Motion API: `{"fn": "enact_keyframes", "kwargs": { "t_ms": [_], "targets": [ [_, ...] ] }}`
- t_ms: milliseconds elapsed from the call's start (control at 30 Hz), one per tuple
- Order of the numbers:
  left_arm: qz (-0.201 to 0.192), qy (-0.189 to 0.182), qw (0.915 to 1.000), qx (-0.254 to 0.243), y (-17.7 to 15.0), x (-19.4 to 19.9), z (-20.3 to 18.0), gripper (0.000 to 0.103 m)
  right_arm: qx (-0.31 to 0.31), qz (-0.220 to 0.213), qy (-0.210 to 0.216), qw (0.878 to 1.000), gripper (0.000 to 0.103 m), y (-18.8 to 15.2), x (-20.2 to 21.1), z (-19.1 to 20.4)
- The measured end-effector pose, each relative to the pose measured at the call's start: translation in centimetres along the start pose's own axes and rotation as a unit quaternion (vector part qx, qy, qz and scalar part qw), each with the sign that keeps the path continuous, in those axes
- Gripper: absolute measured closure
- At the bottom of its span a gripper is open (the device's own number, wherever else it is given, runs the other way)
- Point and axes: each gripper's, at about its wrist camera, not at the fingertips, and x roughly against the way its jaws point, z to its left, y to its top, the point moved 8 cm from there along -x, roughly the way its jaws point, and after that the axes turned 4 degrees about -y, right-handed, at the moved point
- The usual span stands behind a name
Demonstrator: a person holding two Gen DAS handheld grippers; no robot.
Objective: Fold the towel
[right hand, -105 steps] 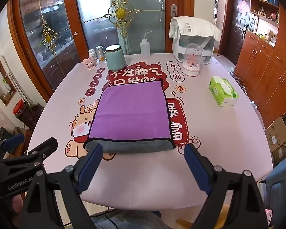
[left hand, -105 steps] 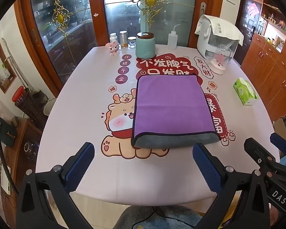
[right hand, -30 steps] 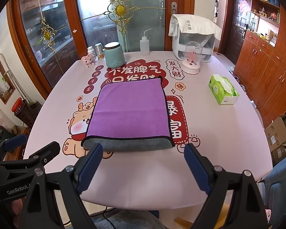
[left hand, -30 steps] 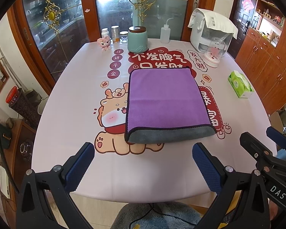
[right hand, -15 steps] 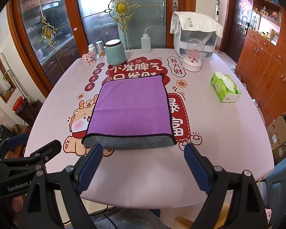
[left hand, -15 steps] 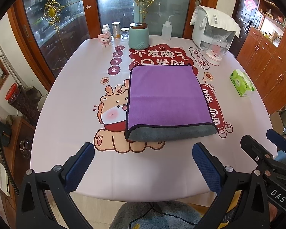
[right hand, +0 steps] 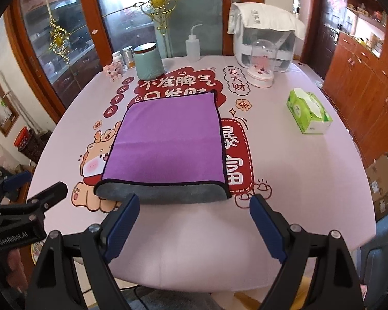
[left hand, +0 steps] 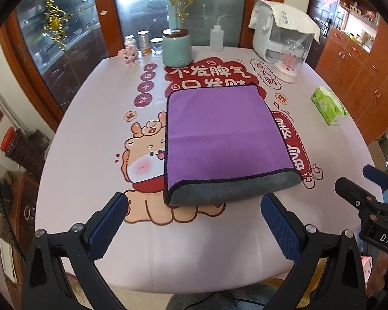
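Two black grippers with blue ribbed pads hover above the near edge of the pink printed tablecloth (left hand: 85,139), the left gripper (left hand: 194,222) and right gripper (right hand: 194,222) both spread wide and holding nothing. Between and beyond them lies the purple microfibre towel with its grey underside (right hand: 168,142), flat on the cloth's middle, its rolled grey edge nearest. That edge faces the jaws, so it looks already doubled once and squared for another fold.

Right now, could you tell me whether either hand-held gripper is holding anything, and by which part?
Nothing is held: the left hand-held gripper and right hand-held gripper are open, short of the towel.
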Motion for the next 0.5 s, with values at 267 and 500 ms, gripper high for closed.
{"fn": "enact_keyframes", "kwargs": {
  "t_ms": [267, 500],
  "targets": [
    [0.022, -0.044, 0.9987, -0.015, -0.5, -4.8, 1.0, 0.001, 0.023, 0.003, 0.065, 0.998, 0.015, 0.0, -3.9, -1.4],
    [0.058, -0.044, 0.9974, -0.002, -1.7, -9.1, 3.0, 0.006, 0.067, 0.018, 0.083, 0.994, 0.022, -0.7, -7.4, -2.5]
  ]
}}
